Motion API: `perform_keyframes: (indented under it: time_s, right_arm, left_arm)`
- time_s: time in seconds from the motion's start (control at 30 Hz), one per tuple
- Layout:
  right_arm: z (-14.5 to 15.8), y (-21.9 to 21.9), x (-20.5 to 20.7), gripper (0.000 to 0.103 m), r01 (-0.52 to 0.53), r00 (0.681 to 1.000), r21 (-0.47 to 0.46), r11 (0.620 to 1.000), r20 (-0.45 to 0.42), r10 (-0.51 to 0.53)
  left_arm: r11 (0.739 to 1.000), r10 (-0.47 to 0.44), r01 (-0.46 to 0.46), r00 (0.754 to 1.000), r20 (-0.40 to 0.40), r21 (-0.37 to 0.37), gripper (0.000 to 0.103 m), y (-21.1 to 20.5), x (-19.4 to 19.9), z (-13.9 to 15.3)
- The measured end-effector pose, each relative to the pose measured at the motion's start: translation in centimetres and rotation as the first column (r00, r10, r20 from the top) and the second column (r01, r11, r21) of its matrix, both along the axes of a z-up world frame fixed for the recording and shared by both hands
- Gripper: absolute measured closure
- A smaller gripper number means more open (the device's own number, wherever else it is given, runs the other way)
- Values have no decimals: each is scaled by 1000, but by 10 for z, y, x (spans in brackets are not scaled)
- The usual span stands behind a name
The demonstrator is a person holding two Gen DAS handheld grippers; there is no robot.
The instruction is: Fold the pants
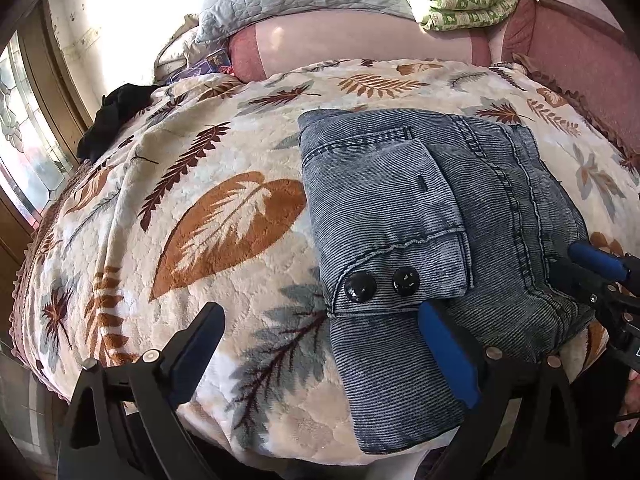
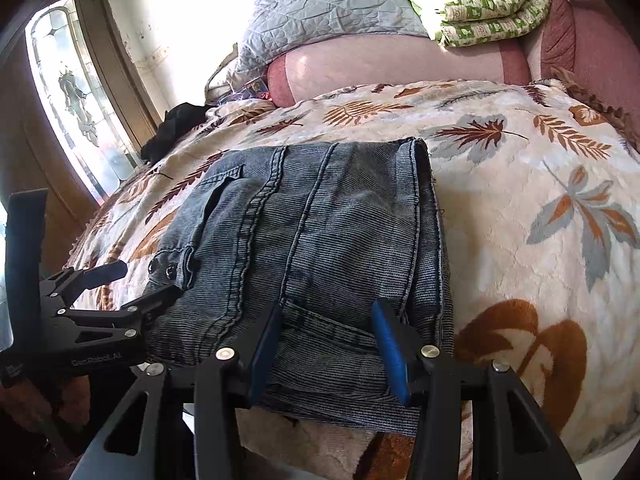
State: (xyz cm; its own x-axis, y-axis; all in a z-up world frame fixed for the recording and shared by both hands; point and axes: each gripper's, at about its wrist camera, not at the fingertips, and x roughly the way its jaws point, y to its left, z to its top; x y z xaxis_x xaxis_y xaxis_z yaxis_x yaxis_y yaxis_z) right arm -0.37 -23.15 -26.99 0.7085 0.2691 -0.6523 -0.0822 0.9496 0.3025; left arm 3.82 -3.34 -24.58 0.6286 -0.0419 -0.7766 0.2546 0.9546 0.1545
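Note:
The blue denim pants (image 1: 420,216) lie folded into a compact rectangle on the leaf-patterned blanket (image 1: 192,184), two black buttons (image 1: 382,283) facing up. They also show in the right wrist view (image 2: 320,240). My left gripper (image 1: 320,332) is open at the near edge, its right finger resting on the denim, its left finger over the blanket. My right gripper (image 2: 326,336) is open over the near edge of the pants, both blue pads on the fabric. The left gripper (image 2: 132,284) also shows at the pants' left side.
A black garment (image 1: 112,116) lies at the blanket's far left. A grey quilt (image 2: 328,8) and a green patterned folded blanket (image 2: 488,12) sit on the pink sofa back (image 2: 392,68). A window (image 2: 76,92) is on the left.

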Motion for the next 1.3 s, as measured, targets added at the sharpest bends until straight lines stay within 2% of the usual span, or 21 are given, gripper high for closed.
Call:
perform_keyframes:
  time_s: [0.27,0.33,0.43,0.63,0.7,0.83,1.07,1.3]
  right_arm:
    - [4,4,1,51,13,1000,-11,1000,-24,-14]
    - [9,6,0,47,5,1000,-9,1000,-27,-5]
    - [22,6,-4,47,4,1000,-10,1000,-11,-4]
    - [66,1,-24,47,26,994,-32,999,105,-22]
    - [82,-2,-32,40,45,988,-41,998,149,-39]
    - [107,-7,-43,39,66,976,-32,997,209,-58]
    - [131,-10,-54,37,80,964,-20,997,255,-72]
    - [137,-8,-61,36,69,961,-13,998,268,-62]
  left_arm:
    - [998,22,-23,999,-32,-50,2,7,3,2]
    - [999,17,-18,999,-36,-40,3,7,1,8]
    - [999,15,-15,1000,11,-28,3,8,-8,25]
    - [998,28,-20,991,130,-60,3,14,-26,75]
    - [997,32,-19,985,169,-78,3,16,-32,94]
    - [996,37,-18,971,235,-83,3,16,-41,122]
    - [997,19,2,962,271,-78,3,11,-54,144]
    - [997,17,5,960,279,-76,3,7,-60,152]
